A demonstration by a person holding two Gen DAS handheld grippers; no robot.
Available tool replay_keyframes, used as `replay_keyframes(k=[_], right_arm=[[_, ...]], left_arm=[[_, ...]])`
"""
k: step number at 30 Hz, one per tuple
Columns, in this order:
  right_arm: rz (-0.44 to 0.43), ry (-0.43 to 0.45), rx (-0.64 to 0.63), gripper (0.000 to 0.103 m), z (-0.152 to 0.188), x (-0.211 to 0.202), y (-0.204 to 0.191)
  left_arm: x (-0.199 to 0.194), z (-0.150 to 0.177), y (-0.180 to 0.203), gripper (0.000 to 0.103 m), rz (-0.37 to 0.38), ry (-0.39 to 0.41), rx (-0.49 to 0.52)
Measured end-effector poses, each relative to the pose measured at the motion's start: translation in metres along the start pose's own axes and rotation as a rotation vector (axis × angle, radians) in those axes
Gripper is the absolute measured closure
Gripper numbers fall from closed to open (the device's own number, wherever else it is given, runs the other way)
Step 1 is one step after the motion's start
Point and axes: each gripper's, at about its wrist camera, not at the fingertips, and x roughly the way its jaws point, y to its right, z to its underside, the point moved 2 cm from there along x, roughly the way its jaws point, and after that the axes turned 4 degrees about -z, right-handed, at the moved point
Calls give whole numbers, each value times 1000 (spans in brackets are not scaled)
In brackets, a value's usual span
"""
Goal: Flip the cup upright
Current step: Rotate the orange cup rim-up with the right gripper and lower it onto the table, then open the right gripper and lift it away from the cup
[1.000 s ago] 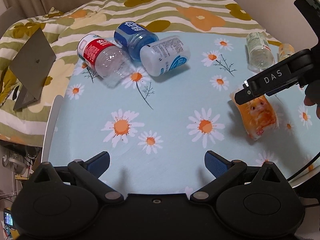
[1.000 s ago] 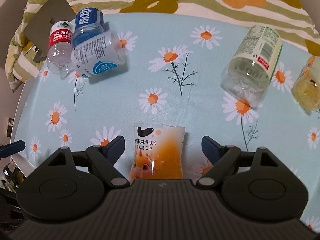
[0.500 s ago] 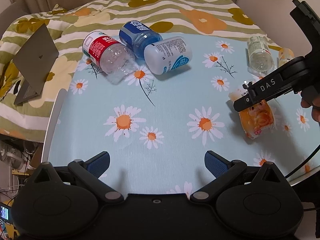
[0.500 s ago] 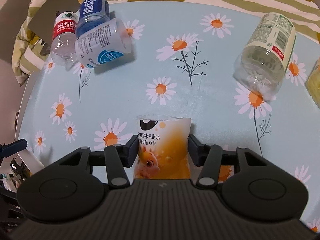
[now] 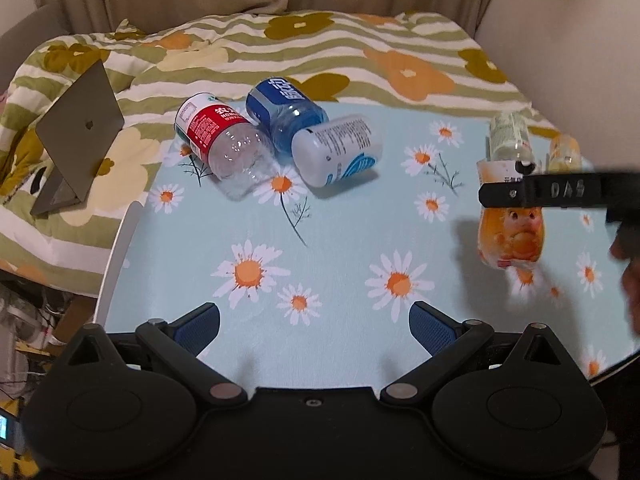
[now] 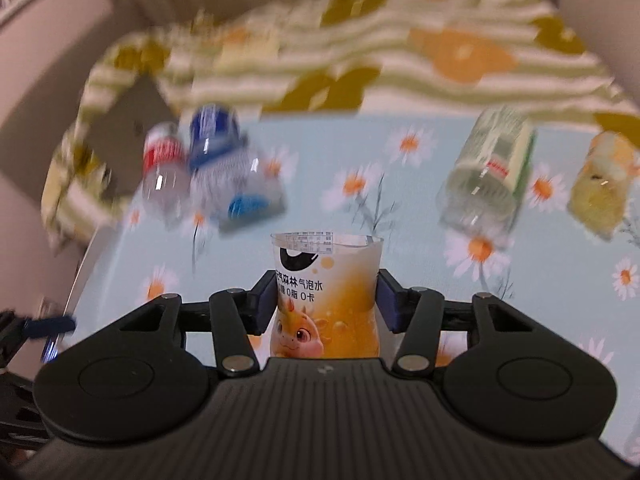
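The orange cup [image 6: 326, 300], a cut bottle with a cartoon label, is clamped between my right gripper's [image 6: 326, 300] blue pads [image 6: 265, 302]. In the left wrist view the cup [image 5: 510, 232] hangs lifted above the table, open end up and slightly tilted, with the right gripper's black finger [image 5: 532, 192] across it. My left gripper [image 5: 314, 326] is open and empty, low over the table's near edge.
Three cut bottles lie together at the far left: red-label [image 5: 218, 140], blue [image 5: 284, 112], white [image 5: 338, 150]. A green-label cup [image 6: 490, 176] and a yellow cup [image 6: 600, 188] lie at the far right. A grey laptop [image 5: 78, 136] stands on the bedspread.
My right gripper closed on the orange cup, lifted it off the table and tilted it toward upright. The right view is blurred by motion. The left gripper pulled back slightly.
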Motion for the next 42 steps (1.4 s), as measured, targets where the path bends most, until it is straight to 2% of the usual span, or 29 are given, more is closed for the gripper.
replay_keyframes(k=[6, 9, 11, 19, 31, 32, 33, 34, 35, 42], right_arm=[[75, 282, -52, 36, 36, 10, -8], [112, 366, -72, 36, 49, 21, -13], [129, 386, -84, 36, 55, 24, -16], [164, 378, -152, 35, 74, 21, -23], [123, 318, -161, 33, 85, 12, -22], [112, 310, -165, 31, 85, 12, -21], [102, 299, -168, 21, 84, 11, -22], [101, 288, -169, 7, 83, 10, -22], [108, 282, -164, 1, 82, 9, -22], [86, 195, -125, 0, 64, -27, -15]], left_arm=[[1, 5, -3, 0, 0, 42, -10], [1, 10, -5, 0, -10, 52, 4], [0, 14, -6, 0, -17, 61, 16], [4, 22, -5, 0, -12, 58, 31], [0, 28, 6, 0, -14, 50, 10], [0, 28, 7, 0, -14, 49, 6], [-1, 28, 10, 0, -13, 49, 5], [-2, 28, 11, 0, -14, 49, 5], [-3, 26, 14, 0, -17, 51, 5], [-33, 15, 25, 0, -21, 111, -18]])
